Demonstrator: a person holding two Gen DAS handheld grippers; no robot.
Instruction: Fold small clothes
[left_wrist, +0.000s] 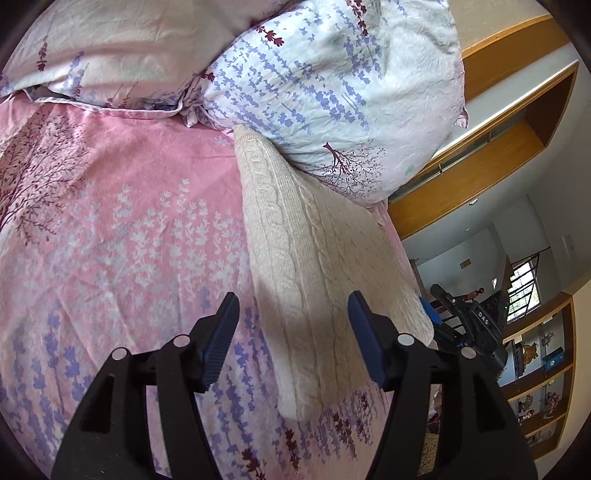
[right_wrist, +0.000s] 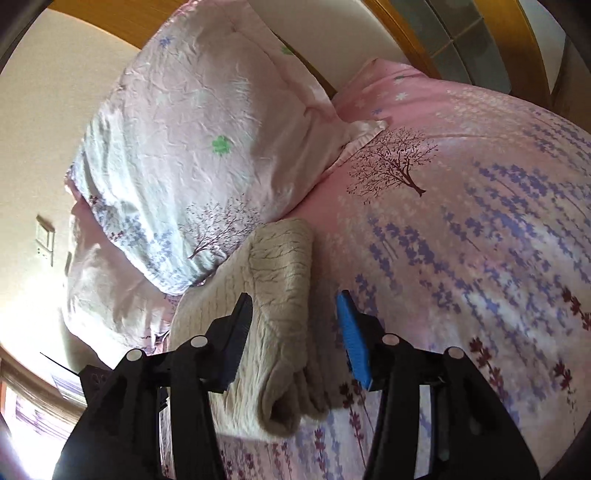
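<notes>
Left wrist view: the left gripper (left_wrist: 291, 328) hangs over a bed with its jaws apart; its dark blue pads (left_wrist: 221, 339) press on nothing. Between and beyond the pads lies the sweater (left_wrist: 317, 251), a cream cable-knit piece folded into a long, narrow shape. The sweater rests flat on the pink bedspread (left_wrist: 110, 221), which is printed with purple flower spikes and dark trees. The far end of the sweater touches, and is partly tucked under, the lower edge of a white pillow (left_wrist: 332, 85) with the same flower print. A second, paler pillow (left_wrist: 110, 48) lies beside that one, farther from the sweater. Past the sweater's near corner, off the edge of the bed, the black body of the other gripper (left_wrist: 476, 328) shows. Wooden shelves (left_wrist: 543, 373) stand well beyond the sweater.

Right wrist view: the right gripper (right_wrist: 295, 332) likewise stands with jaws parted and grips nothing; one pad (right_wrist: 354, 343) shows bright blue. The sweater (right_wrist: 273, 314) lies between the fingers, its folded layers stacked and a rolled edge turned toward the camera. The black finger (right_wrist: 236, 339) crosses in front of the sweater; whether it touches the knit cannot be told. The pillow (right_wrist: 192, 155) rises directly beyond the sweater, and the bedspread (right_wrist: 461, 240) extends from the sweater's other side. A wooden headboard (right_wrist: 399, 33) runs behind the pillow.
</notes>
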